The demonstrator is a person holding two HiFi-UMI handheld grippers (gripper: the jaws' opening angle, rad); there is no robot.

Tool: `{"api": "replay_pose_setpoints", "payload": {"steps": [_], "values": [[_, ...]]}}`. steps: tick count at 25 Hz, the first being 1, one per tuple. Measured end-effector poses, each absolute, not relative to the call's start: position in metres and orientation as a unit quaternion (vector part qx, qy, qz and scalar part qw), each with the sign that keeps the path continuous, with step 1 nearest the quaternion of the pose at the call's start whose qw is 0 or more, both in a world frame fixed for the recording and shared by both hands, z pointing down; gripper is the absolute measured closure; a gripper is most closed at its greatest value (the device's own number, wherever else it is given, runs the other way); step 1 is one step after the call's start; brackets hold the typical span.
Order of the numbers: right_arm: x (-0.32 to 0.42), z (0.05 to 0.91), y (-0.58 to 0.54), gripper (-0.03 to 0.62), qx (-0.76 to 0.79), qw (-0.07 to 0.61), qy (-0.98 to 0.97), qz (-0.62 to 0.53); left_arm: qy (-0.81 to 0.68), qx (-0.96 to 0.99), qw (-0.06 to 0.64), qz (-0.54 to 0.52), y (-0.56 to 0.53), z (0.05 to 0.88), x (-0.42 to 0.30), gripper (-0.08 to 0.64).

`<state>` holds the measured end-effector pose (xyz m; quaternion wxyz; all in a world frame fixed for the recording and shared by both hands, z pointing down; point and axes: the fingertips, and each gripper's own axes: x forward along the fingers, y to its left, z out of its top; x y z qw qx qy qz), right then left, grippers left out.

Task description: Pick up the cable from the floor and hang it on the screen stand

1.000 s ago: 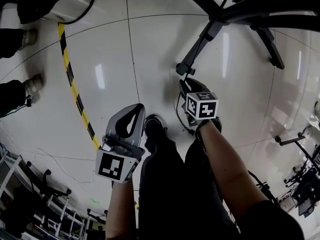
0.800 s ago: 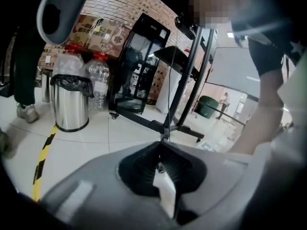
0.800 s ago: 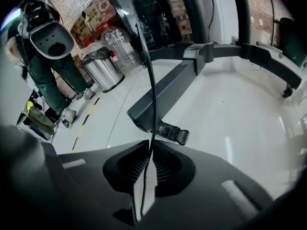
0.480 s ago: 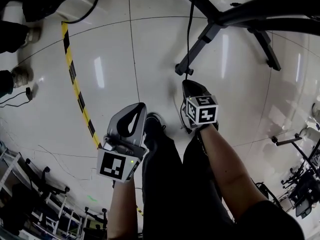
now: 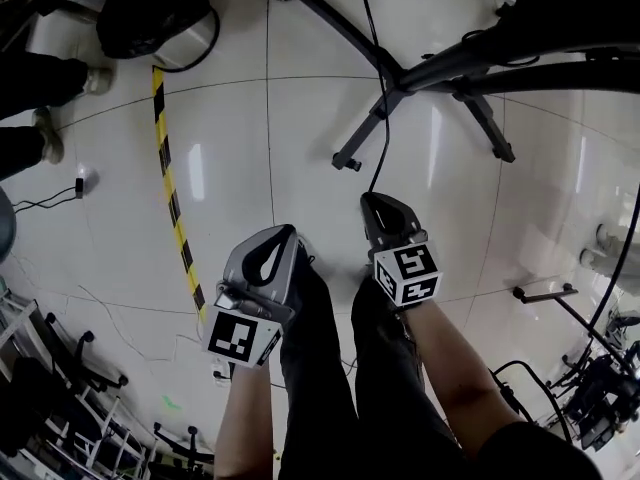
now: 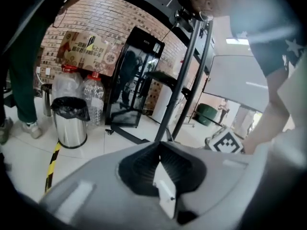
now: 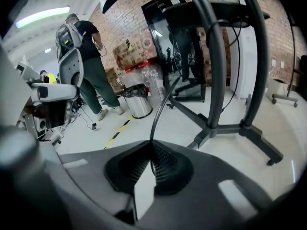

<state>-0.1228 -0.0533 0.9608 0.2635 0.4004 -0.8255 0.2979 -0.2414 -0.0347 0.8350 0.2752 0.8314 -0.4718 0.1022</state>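
Observation:
A thin black cable (image 5: 386,143) runs from the tip of my right gripper (image 5: 371,198) up across the floor tiles to the black screen stand (image 5: 400,73). In the right gripper view the right gripper (image 7: 152,142) is shut on the cable (image 7: 160,111), which rises out of the jaw tips toward the stand's poles (image 7: 214,71). My left gripper (image 5: 284,230) hovers beside it over my legs. Its jaws (image 6: 159,143) are shut with nothing in them. The stand (image 6: 189,66) rises ahead of it.
Yellow-black tape (image 5: 175,208) crosses the white floor at left. A steel bin with a black bag (image 5: 160,18) stands beyond it, with water bottles (image 6: 93,97) behind. A person in green trousers (image 7: 91,66) stands at left. Racks and cabling crowd the lower corners.
My right gripper closed on the cable near the floor and has lifted away with it. The head view has pulled back, showing more of the stand's legs. The left gripper barely moved.

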Motion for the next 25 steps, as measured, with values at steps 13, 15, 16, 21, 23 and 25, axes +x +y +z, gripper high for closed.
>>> {"api": "replay_pose_setpoints", "payload": {"steps": [13, 15, 16, 21, 23, 25], "values": [[-0.1, 0.742, -0.09, 0.578, 0.346, 0.292, -0.884, 0.117, -0.441, 0.874, 0.198, 0.049, -0.061, 0.63, -0.178, 0.557], [-0.089, 0.708, -0.092, 0.578, 0.341, 0.302, -0.886, 0.086, -0.443, 0.875, 0.189, 0.048, -0.064, 0.605, -0.17, 0.557], [-0.082, 0.691, -0.092, 0.578, 0.341, 0.304, -0.887, 0.072, -0.442, 0.877, 0.184, 0.047, -0.066, 0.593, -0.165, 0.557], [-0.053, 0.598, -0.093, 0.578, 0.344, 0.294, -0.892, 0.006, -0.422, 0.894, 0.15, 0.027, -0.085, 0.52, -0.134, 0.557], [-0.041, 0.56, -0.097, 0.578, 0.355, 0.274, -0.894, -0.014, -0.414, 0.901, 0.127, 0.014, -0.091, 0.486, -0.122, 0.557], [-0.028, 0.526, -0.096, 0.578, 0.368, 0.252, -0.894, -0.022, -0.408, 0.905, 0.116, 0.008, -0.089, 0.455, -0.11, 0.557]]}}
